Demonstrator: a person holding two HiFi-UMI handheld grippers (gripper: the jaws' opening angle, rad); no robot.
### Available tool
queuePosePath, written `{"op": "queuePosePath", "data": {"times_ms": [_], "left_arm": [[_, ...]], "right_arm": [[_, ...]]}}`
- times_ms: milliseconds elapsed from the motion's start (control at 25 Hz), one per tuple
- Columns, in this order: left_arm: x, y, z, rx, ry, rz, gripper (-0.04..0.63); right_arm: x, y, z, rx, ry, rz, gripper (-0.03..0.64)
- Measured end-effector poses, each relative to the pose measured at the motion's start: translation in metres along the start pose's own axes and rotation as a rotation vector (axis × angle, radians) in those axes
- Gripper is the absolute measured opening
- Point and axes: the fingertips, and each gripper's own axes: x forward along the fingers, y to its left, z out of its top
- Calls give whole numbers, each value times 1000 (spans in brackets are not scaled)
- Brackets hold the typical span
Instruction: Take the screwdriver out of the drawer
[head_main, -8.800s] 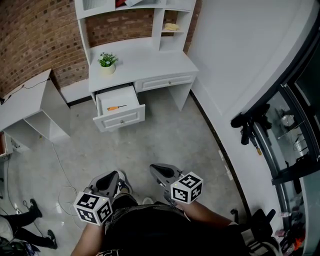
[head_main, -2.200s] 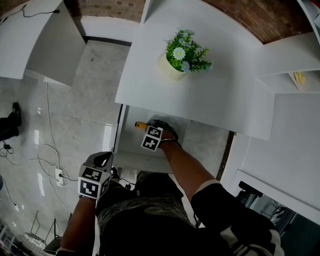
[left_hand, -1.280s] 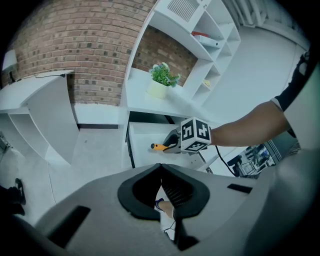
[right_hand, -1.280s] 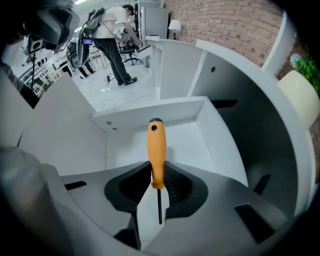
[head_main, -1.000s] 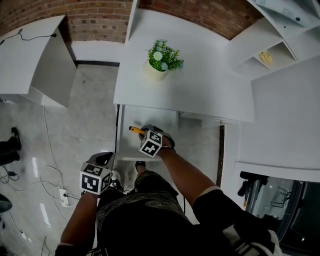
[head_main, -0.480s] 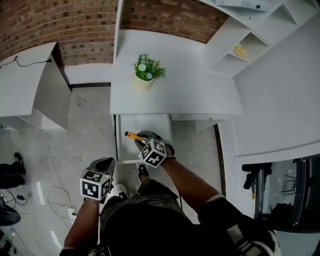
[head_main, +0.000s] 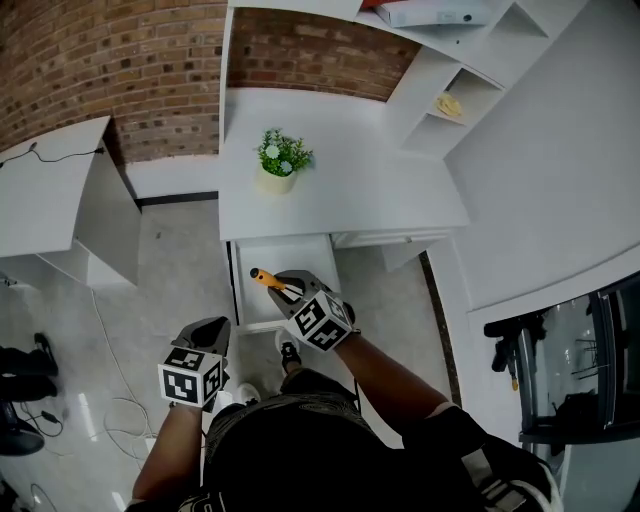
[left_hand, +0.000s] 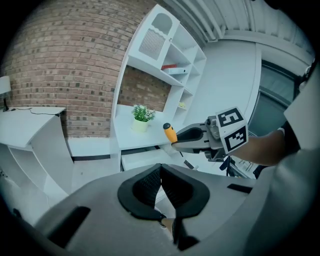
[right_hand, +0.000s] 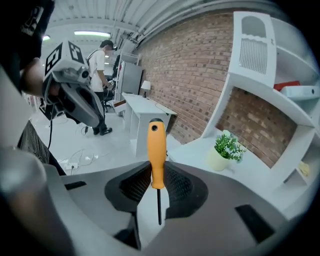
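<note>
Your right gripper (right_hand: 156, 182) clamps the screwdriver (right_hand: 156, 150) low on its orange handle, a grip only the right gripper view shows. The head view places it over the open drawer (head_main: 300, 258). The left gripper view shows it clear of the drawer, about level with the desk (left_hand: 150, 140). Your left gripper (left_hand: 161, 182) has its jaws pressed together on nothing. The cubes bear black-and-white square patterns only.

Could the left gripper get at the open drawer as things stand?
Probably yes: the left gripper, empty and shut, hangs beside the drawer, nothing between them; the right gripper holds the screwdriver above it.
</note>
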Motion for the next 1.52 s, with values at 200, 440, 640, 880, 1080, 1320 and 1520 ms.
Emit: {"op": "queuePosePath", "data": {"times_ms": [200, 440, 640, 880, 1080, 1320, 1520], "left_arm": [[-35, -19, 21, 34, -77, -35, 17], [-65, -49, 30, 74, -143, -99, 17], [-72, -72, 38, 120, -166, -140, 17], [-82, -97, 63, 162, -219, -169, 17], [-83, -115, 80, 161, -264, -150, 17], [-81, -148, 93, 171, -310, -146, 17], [-79, -169, 94, 171, -325, -132, 17]], "right_arm": [[-43, 12, 26, 212, -142, -25, 81], [-95, 26, 39, 423, -285, -80, 81], [-129, 34, 48, 493, -354, -92, 83], [-170, 30, 63, 589, -456, -67, 81], [-204, 20, 70, 569, -514, -59, 83], [-244, 6, 62, 575, -587, -72, 83], [-261, 3, 44, 591, -605, -67, 83]]}}
